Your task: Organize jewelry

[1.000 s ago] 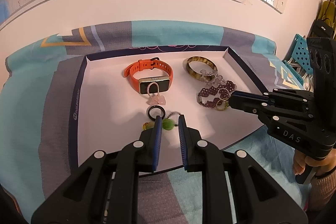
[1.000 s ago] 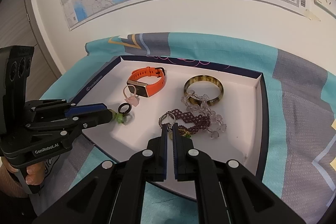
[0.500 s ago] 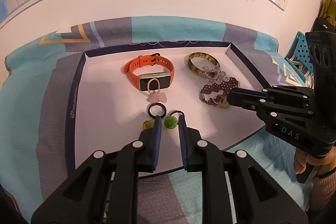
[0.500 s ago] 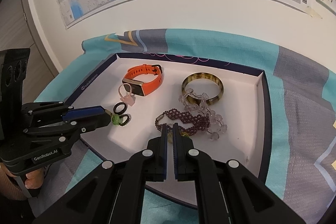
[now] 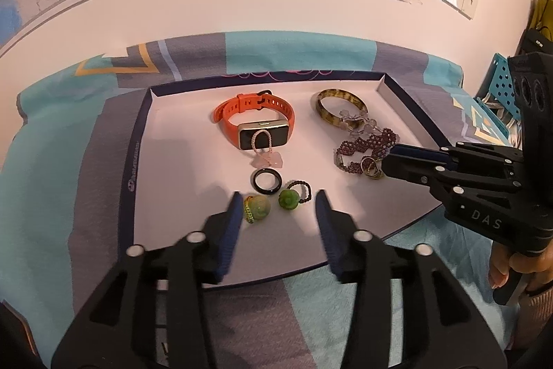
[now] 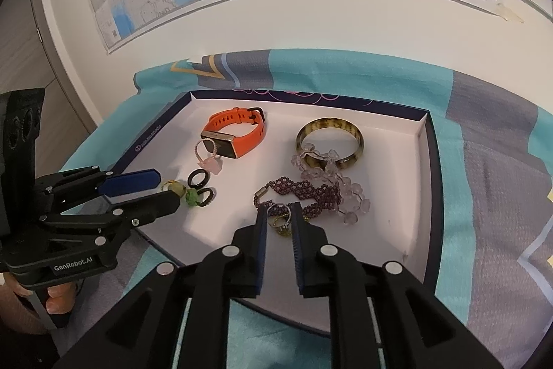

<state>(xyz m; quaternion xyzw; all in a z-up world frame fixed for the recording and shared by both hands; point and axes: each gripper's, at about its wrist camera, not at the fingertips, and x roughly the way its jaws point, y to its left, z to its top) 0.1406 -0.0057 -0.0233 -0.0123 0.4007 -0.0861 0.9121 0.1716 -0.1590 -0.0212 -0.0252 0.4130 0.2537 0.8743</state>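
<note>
orange smartwatch (image 5: 256,122) back left of the white tray (image 5: 179,168), strap looped | pink bead ring (image 5: 265,150) leaning on its face | black ring (image 5: 266,182) flat just in front | two green-bead rings (image 5: 274,203) side by side nearest | tortoiseshell bangle (image 6: 330,143) back right, clear bead bracelet (image 6: 330,177) draped over it | purple beaded bracelet (image 6: 300,196) in front, small metal rings (image 6: 281,218) at its end

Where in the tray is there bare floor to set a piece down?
Bare: tray floor between its left wall and the orange watch; also the near-right corner past the clear beads. Crowded: around the purple bracelet and black ring.
</note>
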